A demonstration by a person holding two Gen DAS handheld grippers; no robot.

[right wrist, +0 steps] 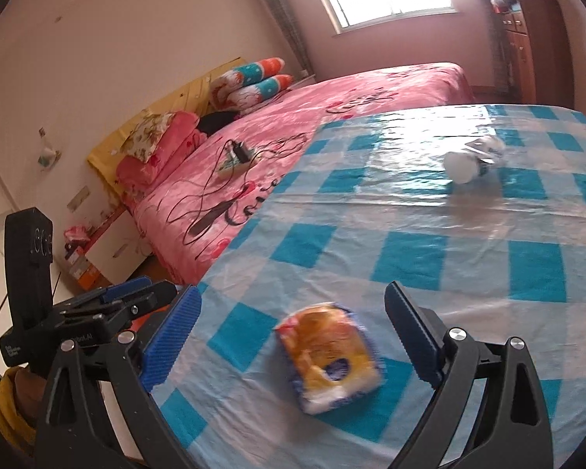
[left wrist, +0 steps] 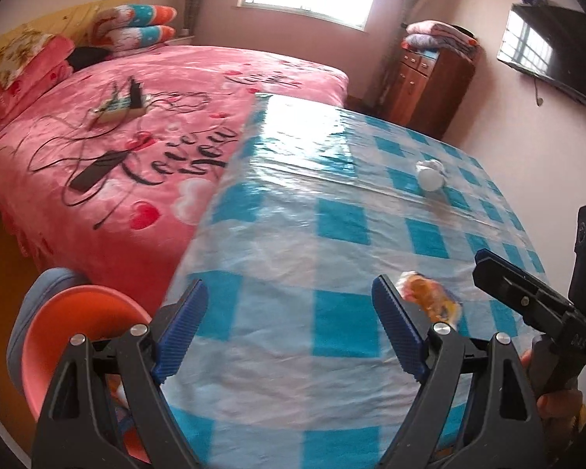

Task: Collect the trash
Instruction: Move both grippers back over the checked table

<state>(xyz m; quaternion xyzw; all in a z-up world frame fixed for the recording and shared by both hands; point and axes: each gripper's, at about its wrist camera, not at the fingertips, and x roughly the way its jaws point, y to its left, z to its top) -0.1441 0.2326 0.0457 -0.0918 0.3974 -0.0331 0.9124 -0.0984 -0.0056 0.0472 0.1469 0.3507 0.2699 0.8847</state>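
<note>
An orange and yellow snack wrapper lies on the blue-checked tablecloth, between the fingers of my open right gripper, which is empty and just above it. The wrapper also shows in the left wrist view, just right of my open, empty left gripper. A white crumpled piece of trash lies farther back on the table; it shows in the left wrist view too. An orange bin with a blue rim stands below the table's left edge.
A bed with a pink cover stands left of the table, with a power strip and cables on it. A wooden cabinet is at the back. A TV hangs on the right wall.
</note>
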